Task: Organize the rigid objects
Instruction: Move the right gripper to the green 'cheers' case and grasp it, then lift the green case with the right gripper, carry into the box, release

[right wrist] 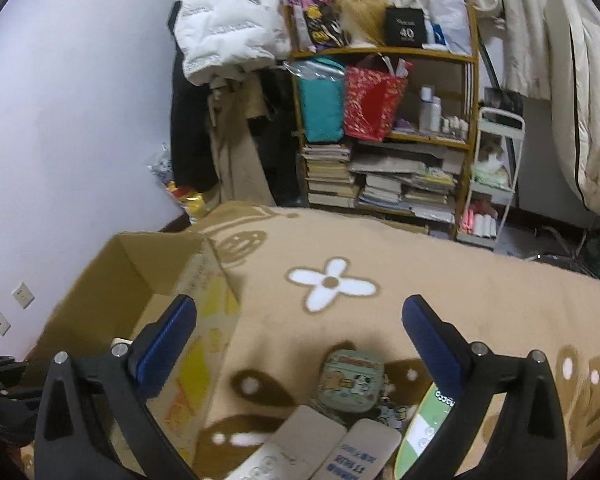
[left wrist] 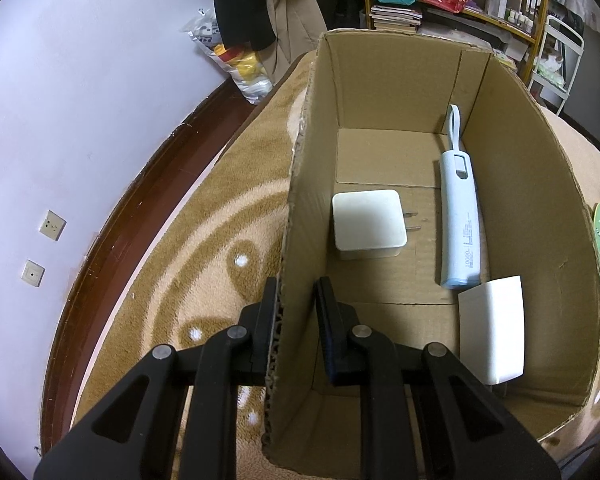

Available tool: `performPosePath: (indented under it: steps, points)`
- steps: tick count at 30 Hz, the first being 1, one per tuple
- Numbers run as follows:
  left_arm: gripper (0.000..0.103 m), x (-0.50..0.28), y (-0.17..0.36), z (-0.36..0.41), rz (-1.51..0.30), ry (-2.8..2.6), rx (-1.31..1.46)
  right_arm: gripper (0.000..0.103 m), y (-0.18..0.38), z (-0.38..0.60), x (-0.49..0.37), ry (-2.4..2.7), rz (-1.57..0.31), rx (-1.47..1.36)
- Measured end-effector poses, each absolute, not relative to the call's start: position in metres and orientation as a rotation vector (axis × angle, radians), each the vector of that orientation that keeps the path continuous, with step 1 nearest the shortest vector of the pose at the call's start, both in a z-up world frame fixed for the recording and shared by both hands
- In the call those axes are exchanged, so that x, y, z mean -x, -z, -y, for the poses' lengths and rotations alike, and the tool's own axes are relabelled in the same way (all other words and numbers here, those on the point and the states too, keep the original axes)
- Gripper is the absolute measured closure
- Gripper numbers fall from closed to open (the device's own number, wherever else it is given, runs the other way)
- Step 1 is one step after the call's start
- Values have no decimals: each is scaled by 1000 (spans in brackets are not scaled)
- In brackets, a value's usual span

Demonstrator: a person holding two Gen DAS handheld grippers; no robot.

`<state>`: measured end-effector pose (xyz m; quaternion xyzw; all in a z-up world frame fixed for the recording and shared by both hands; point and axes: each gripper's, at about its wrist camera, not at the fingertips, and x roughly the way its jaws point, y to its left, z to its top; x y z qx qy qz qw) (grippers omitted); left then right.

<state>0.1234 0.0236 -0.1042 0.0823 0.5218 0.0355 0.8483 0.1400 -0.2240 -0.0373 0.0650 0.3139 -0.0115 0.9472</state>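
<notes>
Cardboard box (left wrist: 532, 208) wall sits pinched between the jaws of your left gripper (left wrist: 296, 304), one finger outside on the blanket side, one inside, holding the box steady. Inside it lie a white plug adapter (left wrist: 368, 222) with two metal prongs, a pale blue power bank (left wrist: 460, 216) printed "10000" along its side, and a white block (left wrist: 494, 328) near the right wall.

Your right gripper (right wrist: 300, 320) stands with its jaws spread wide and nothing between them, aimed over the tan flowered blanket (right wrist: 420, 264) just right of the box. Below and between its fingers sits a small green tin (right wrist: 352, 374) with cartoon figures on its lid. Nearer the camera lie two flat grey cards (right wrist: 370, 454), one with blue printing too blurred to read, and a green and white card (right wrist: 420, 428).

The tin looks light, stiff and probably smooth, so it may slip; taking it across its flat sides, near the middle, seems safest. The cards look thin and hard to lift off the soft blanket; an edge grip would likely work best.

A black item on the far shelf shows "40".
</notes>
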Motion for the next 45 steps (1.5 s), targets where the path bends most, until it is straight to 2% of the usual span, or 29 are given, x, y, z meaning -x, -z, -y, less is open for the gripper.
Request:
performPosePath:
  steps: [9,12,14,16,27,29,31,39,45]
  points:
    - [85,-122,103,-21,-1098,-79,-185,0,72,239,-152,66,-744,-151]
    - [85,-121,103,-22,-1097,-78,-185,5,85,242,-158,54,-797,-170]
    - [85,-121,102,-23,-1097,-77,-184,15,93,244,-160,58,-824,-186]
    - [85,-121,102,-23,-1097,-77,-185,19,103,247,-164,54,-859,-200]
    - [85,-123,103,-24,-1097,-79,-190,22,131,261,-172,101,-974,-236]
    - [85,-123,103,-24,-1097,-80,-191,33,135,262,-173,100,-990,-249]
    - [85,-123,103,-25,-1097,-80,-192,36,139,263,-173,113,-1002,-245]
    - [85,-123,103,-24,-1098,-80,-187,37,133,252,-169,148,-968,-175]
    - [85,-124,104,-24,-1098,-79,-186,37,106,248,-162,106,-888,-202]
